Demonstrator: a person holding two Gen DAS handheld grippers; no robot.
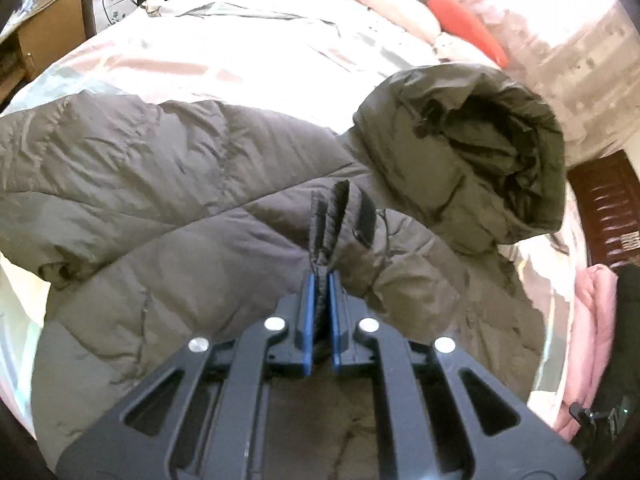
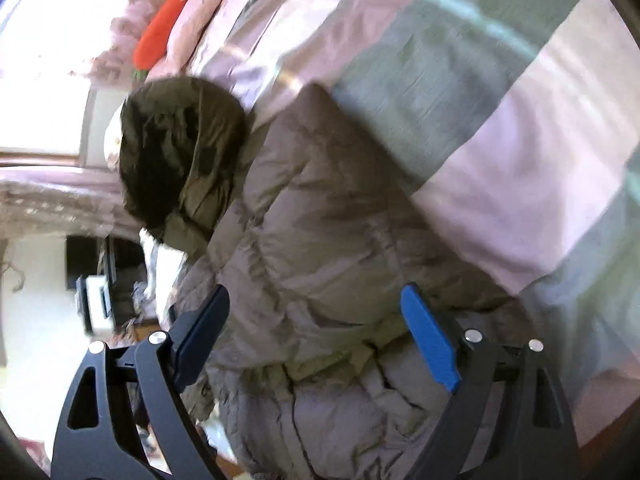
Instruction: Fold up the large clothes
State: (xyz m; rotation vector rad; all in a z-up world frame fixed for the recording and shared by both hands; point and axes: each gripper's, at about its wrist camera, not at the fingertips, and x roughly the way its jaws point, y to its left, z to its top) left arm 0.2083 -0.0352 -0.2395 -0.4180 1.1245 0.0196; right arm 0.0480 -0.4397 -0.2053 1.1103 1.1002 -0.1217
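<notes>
A large olive-grey puffer jacket [image 1: 192, 184] lies spread across a bed, its hood [image 1: 480, 148] at the upper right. My left gripper [image 1: 321, 280] is shut on the sleeve cuff [image 1: 340, 220], whose dark ribbed end sticks up between the blue pads. In the right wrist view the same jacket [image 2: 320, 240] fills the middle, hood [image 2: 176, 152] at the left. My right gripper [image 2: 316, 308] hangs open just above the jacket's body, blue pads wide apart with nothing pinched between them.
The bed carries a pink, white and grey striped cover [image 1: 240, 40] [image 2: 500, 140]. An orange carrot-shaped cushion [image 1: 468, 24] [image 2: 164, 24] lies by the pillows. A wooden desk [image 1: 44, 36] stands at the far left, pink cloth [image 1: 592, 340] at the right edge.
</notes>
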